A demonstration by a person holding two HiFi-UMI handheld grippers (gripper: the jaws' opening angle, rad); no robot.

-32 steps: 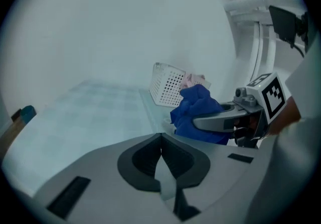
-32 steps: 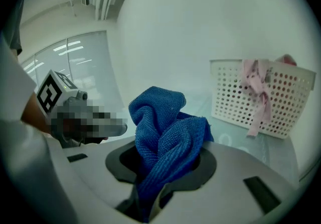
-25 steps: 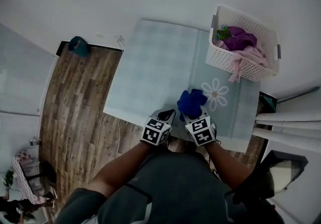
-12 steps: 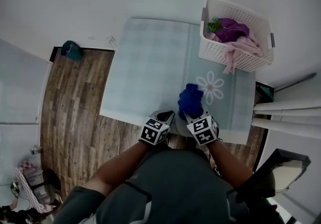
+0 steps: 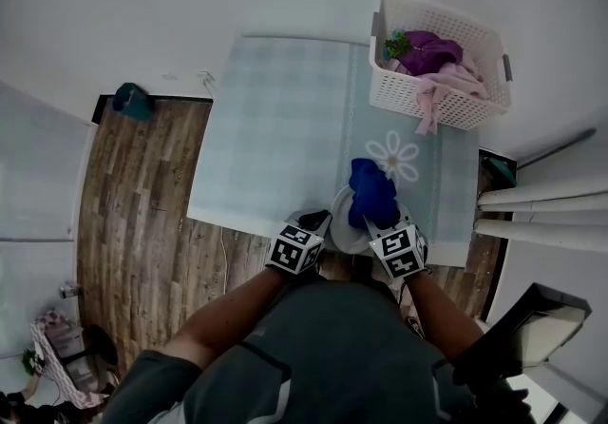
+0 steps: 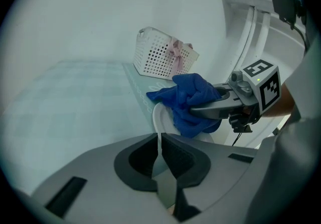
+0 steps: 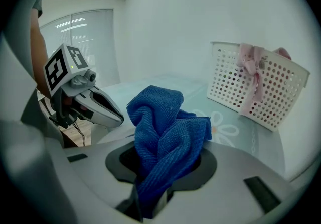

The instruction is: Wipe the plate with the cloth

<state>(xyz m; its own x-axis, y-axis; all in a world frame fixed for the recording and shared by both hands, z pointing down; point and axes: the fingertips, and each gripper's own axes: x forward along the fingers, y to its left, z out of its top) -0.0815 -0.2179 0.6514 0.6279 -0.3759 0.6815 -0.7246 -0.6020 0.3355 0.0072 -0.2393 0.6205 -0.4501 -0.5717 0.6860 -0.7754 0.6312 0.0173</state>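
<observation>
Nearest me, my left claw [image 6: 160, 140] is pinched shut on the near rim of the plate [image 6: 158, 116]; I judge this steadies it at the table's [image 5: 275, 127] near edge. Just to its right, my right claw [image 7: 153, 188] grips the bunched blue cloth [image 7: 165, 137] and holds it over the plate for wiping. At the far right, the white basket [image 5: 465, 108] holds purple and pink clothes [image 5: 432, 56].

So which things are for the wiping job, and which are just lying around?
For the job: white plate, pinched at its rim by the left gripper; blue cloth, clamped in the right gripper.
Just lying about: white basket of purple and pink clothes; flowered tablecloth; teal thing on the floor.
</observation>
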